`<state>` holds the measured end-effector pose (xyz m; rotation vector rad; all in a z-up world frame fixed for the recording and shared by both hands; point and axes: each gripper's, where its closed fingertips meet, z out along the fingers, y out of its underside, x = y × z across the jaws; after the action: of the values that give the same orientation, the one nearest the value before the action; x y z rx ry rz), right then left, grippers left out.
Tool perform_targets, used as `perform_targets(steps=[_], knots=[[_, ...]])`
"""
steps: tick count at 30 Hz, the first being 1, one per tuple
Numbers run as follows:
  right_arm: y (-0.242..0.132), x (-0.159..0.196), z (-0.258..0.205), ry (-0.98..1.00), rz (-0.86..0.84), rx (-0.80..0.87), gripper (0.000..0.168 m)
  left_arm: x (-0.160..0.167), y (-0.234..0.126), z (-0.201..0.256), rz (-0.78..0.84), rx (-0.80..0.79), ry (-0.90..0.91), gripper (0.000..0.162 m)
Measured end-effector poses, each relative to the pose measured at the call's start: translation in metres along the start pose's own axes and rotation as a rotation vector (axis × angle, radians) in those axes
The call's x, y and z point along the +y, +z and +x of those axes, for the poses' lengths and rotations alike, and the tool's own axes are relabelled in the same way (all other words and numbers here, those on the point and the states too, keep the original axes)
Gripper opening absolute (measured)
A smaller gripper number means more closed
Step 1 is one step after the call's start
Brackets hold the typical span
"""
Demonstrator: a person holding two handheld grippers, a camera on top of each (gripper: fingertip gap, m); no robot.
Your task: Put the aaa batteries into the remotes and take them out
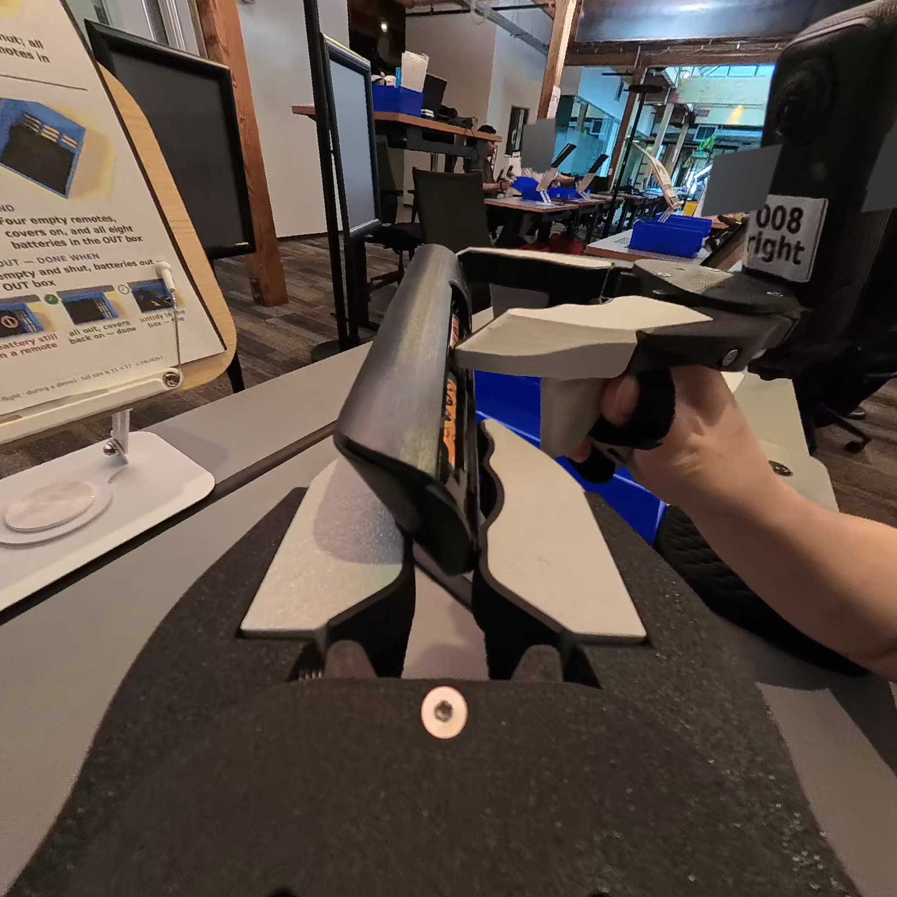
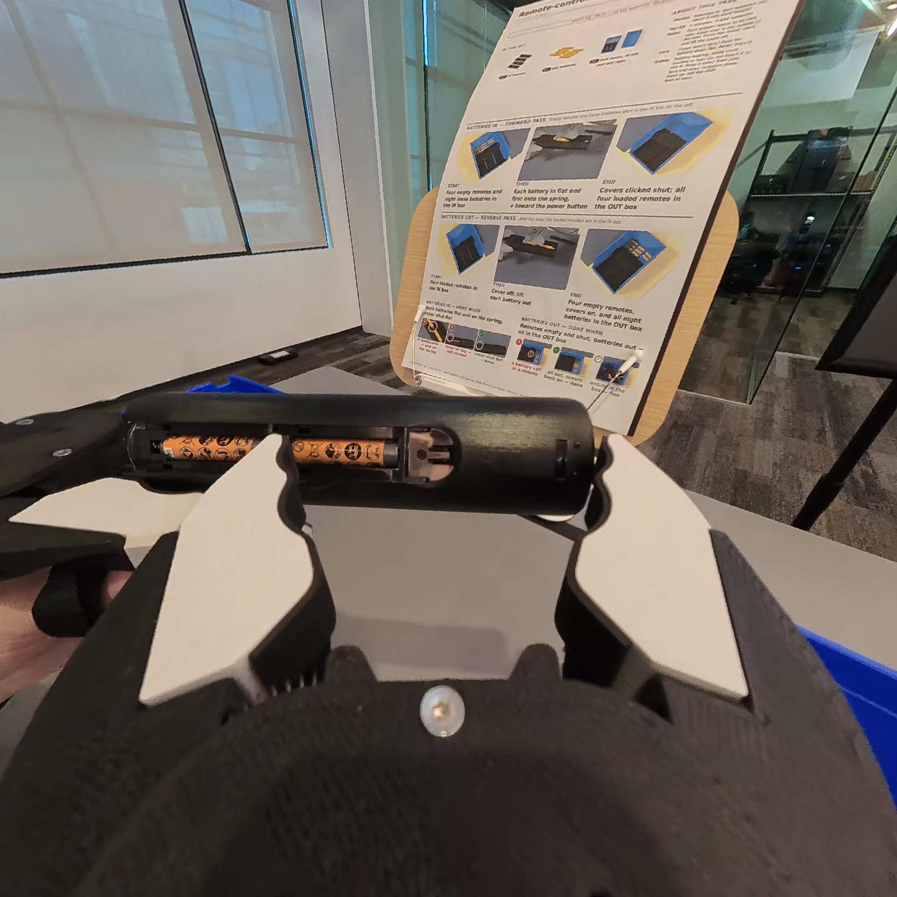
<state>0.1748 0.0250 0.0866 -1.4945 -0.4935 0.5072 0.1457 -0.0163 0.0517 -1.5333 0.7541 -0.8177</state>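
My left gripper [image 1: 412,456] is shut on the lower end of a black remote [image 1: 407,388] and holds it tilted above the grey table [image 1: 233,437]. The battery cover is off. Two orange batteries [image 2: 340,451] lie in the open compartment, which faces the right gripper. My right gripper [image 2: 441,461] is open wide along the remote [image 2: 509,456]. Its left fingertip [image 2: 262,466] rests against the batteries in mid compartment. Its right fingertip [image 2: 626,466] sits at the remote's far end. In the left wrist view the right gripper [image 1: 461,301] reaches in from the right, held by a hand [image 1: 679,437].
An instruction sheet on a wooden stand [image 1: 73,242] stands at the table's far edge and also shows in the right wrist view [image 2: 582,218]. A blue bin [image 1: 509,393] sits behind the remote, and a blue bin edge [image 2: 854,689] lies low on the right.
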Motion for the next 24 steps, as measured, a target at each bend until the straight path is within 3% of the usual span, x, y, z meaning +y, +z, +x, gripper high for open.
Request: perform_targets(steps=[19, 20, 22, 24], knots=[[-0.002, -0.005, 0.0, -0.041, 0.075, 0.004, 0.115, 0.001, 0.0, 0.003, -0.009, 0.028, -0.037, 0.023], [-0.003, -0.006, 0.002, -0.038, 0.084, 0.014, 0.114, 0.001, 0.0, 0.002, -0.002, 0.029, -0.045, 0.022], [-0.007, -0.011, 0.008, -0.043, 0.105, 0.016, 0.093, -0.002, -0.002, 0.004, 0.005, 0.048, -0.061, 0.022], [-0.009, -0.014, 0.007, -0.037, 0.102, 0.008, 0.089, -0.005, -0.003, 0.006, 0.013, 0.046, -0.042, 0.022]])
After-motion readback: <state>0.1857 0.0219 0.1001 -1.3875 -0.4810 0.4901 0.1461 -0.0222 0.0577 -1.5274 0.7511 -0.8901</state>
